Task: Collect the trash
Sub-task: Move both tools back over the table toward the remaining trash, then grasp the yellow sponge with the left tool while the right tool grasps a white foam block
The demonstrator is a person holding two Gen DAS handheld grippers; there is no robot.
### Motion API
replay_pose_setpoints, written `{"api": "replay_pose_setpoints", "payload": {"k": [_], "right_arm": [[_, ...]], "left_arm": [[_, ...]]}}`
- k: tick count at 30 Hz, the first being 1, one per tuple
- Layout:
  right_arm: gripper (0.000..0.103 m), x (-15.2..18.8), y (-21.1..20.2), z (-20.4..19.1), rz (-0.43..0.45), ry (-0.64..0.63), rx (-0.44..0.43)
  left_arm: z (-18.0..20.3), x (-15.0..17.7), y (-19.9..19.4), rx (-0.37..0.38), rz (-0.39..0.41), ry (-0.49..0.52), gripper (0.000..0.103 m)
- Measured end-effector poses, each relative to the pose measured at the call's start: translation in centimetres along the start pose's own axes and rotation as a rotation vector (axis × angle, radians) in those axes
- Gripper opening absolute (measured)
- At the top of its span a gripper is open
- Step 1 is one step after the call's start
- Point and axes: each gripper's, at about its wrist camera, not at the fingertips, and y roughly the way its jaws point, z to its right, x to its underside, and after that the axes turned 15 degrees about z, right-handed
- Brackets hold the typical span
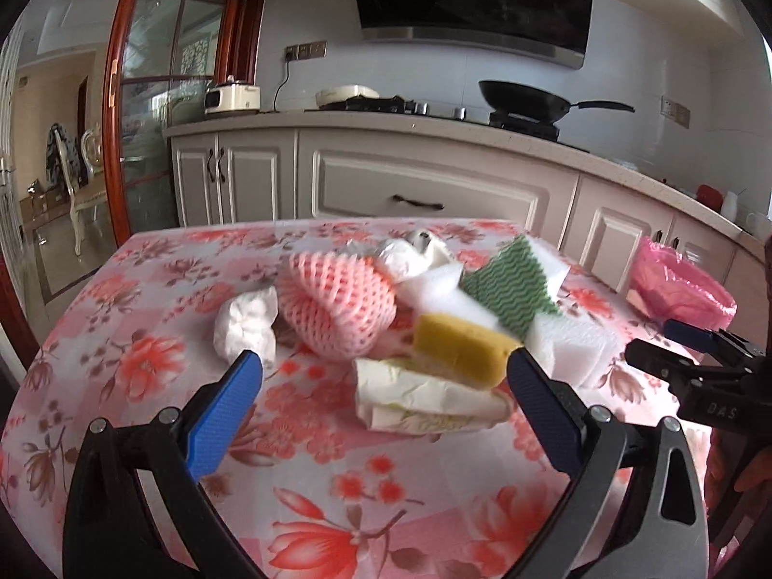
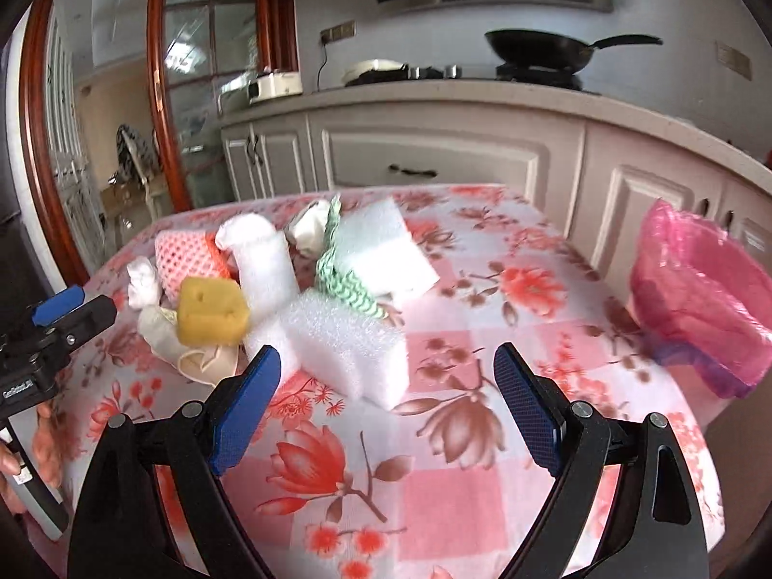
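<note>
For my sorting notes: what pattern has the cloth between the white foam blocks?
Green and white zigzag stripes on the cloth; left wrist view shows it best.

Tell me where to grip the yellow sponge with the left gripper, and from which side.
Grip the yellow sponge across its short width, coming in from the near side, a little from above. It lies on top of the crumpled white paper with its long near face clear, just ahead of the open left gripper. White foam blocks crowd its right end, so avoid that side.
</note>
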Motion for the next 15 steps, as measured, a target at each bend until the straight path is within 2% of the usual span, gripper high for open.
{"api": "replay_pose_setpoints", "payload": {"k": [5, 12, 13, 15], "right_arm": [[0.085, 0.4, 2.8, 0.4, -0.073, -0.023, -0.006], [0.084, -0.1, 5.4, -0.4, -0.114, -0.050, -0.080], [0.082, -0.1, 5.6, -0.5, -0.116, -0.054, -0.090], [0.071, 0.0, 5.8, -0.6, -0.126, -0.053, -0.115]], "left_arm": [[0.3, 0.8, 1.0, -0.017, -0.016, 0.036, 0.098], [1.3, 0.2, 2.1, 0.022, -0.026, 0.019, 0.098], [1.4, 0.1, 2.1, 0.029, -0.026, 0.019, 0.098], [1.8, -0.1, 2.6, 0.037, -0.037, 0.023, 0.098]]}}
